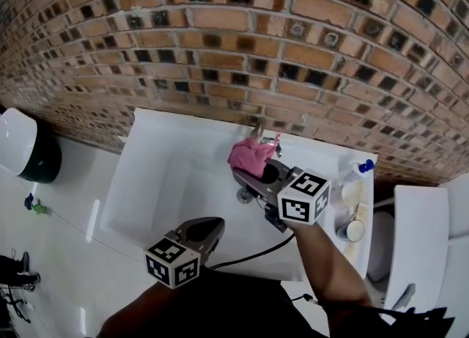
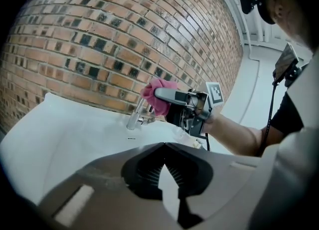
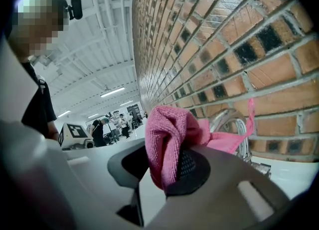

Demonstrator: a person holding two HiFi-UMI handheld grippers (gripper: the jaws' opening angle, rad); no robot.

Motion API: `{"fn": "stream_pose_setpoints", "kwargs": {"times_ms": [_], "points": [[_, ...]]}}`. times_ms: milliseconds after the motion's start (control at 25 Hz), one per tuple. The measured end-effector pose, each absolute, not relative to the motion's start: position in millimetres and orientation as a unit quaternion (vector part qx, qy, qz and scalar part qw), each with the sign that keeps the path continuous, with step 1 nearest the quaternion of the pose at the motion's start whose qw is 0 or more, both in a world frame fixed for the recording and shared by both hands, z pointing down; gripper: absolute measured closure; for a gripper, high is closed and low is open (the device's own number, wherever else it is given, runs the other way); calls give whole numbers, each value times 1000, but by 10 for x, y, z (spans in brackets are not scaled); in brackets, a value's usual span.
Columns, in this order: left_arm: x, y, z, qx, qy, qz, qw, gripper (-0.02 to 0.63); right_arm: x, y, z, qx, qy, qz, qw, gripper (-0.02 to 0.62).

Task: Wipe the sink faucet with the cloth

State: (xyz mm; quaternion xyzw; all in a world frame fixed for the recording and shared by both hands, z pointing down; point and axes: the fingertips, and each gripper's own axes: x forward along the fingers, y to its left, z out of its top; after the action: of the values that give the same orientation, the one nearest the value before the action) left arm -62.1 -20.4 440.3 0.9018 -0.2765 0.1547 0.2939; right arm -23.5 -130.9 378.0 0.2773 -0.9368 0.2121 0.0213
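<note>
A pink cloth (image 1: 250,155) is bunched against the chrome faucet (image 1: 259,131) at the back of the white sink (image 1: 157,182), close to the brick wall. My right gripper (image 1: 253,173) is shut on the cloth and holds it at the faucet. In the right gripper view the cloth (image 3: 168,136) fills the jaws, with the faucet's curved spout (image 3: 240,126) just behind it. My left gripper (image 1: 214,225) hangs over the sink's front edge, shut and empty. From the left gripper view, the spout (image 2: 134,117) shows below the cloth (image 2: 157,95).
A spray bottle (image 1: 357,169), a pale sponge-like item (image 1: 352,196) and a small cup (image 1: 355,230) sit on the sink's right ledge. A white-lidded dark bin (image 1: 26,149) stands on the floor at left. The drain (image 1: 244,196) lies below the faucet.
</note>
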Motion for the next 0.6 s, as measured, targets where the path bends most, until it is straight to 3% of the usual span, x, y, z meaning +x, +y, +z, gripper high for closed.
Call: {"fn": "stream_pose_setpoints", "kwargs": {"times_ms": [600], "points": [[-704, -89, 4400, 898, -293, 147, 294, 600, -220, -1185, 4358, 290, -917, 273, 24, 512]]}}
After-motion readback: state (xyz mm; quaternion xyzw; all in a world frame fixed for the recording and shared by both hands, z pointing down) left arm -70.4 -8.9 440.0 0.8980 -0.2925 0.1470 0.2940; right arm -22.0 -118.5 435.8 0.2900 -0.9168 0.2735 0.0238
